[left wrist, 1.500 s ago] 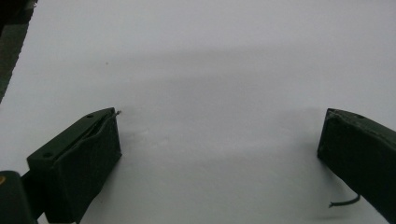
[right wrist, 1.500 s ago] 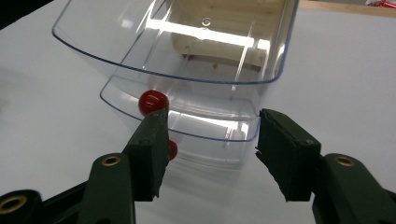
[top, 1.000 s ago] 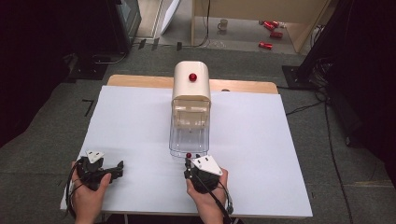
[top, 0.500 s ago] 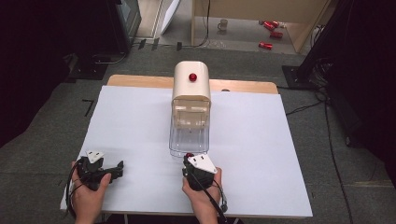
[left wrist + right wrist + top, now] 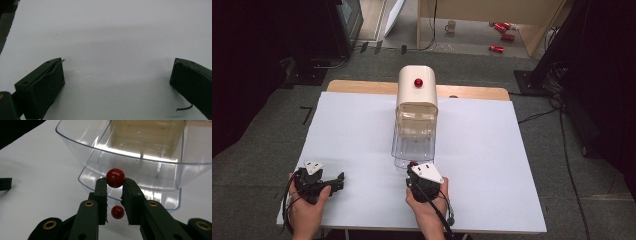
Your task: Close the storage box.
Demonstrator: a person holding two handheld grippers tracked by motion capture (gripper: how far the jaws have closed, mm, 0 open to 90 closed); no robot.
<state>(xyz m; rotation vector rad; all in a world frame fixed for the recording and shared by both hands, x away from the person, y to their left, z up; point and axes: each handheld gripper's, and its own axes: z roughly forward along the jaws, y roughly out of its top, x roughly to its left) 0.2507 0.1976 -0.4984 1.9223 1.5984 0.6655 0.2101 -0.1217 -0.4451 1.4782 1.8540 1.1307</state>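
White table [image 5: 492,165], red ball [image 5: 115,177] between right gripper [image 5: 115,185] fingertips

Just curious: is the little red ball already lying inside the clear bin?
No, the red ball sits pinched in the right gripper, outside the clear bin.

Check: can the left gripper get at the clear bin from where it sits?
Probably yes. The left gripper rests open on the white table, with bare surface between it and the clear bin. The right gripper, shut on a red ball, crowds the bin's front edge.
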